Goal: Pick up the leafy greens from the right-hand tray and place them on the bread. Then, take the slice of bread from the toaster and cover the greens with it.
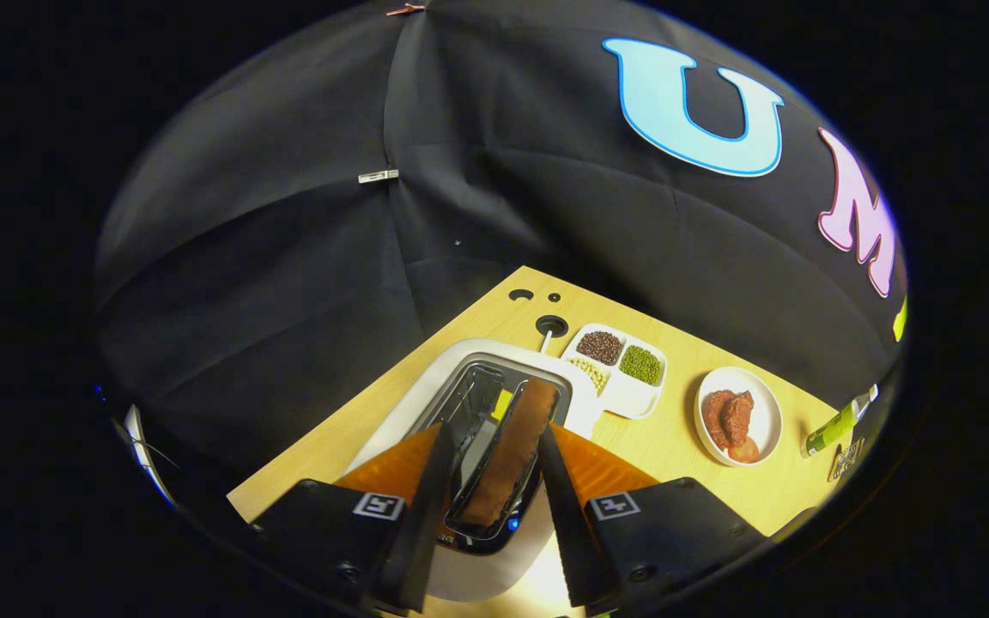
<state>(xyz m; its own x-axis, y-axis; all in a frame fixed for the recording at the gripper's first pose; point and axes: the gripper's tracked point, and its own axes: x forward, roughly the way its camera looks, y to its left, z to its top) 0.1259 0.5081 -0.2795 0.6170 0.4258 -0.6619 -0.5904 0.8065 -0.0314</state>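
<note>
One toaster (pixel 494 429) is sitting on the tabletop (pixel 675 438), holding one browned bread slice (pixel 512 451) upright in its right slot. The tool (pixel 494 433) is hovering spread wide, fingers flanking the slice without touching. Beyond: one three-compartment tray (pixel 623 365), one plate (pixel 739 416).

The bread (pixel 512 451) stands in the toaster (pixel 460 360) on the table (pixel 675 446), between the open fingers of the gripper (pixel 494 429). Right of the toaster sits a tray (pixel 632 395), then a plate (pixel 761 403), then a bottle (pixel 834 427).

A staged kitchen booth: black cloth wall (pixel 288 257) behind a wooden table (pixel 666 446) with toaster (pixel 477 403).
</note>
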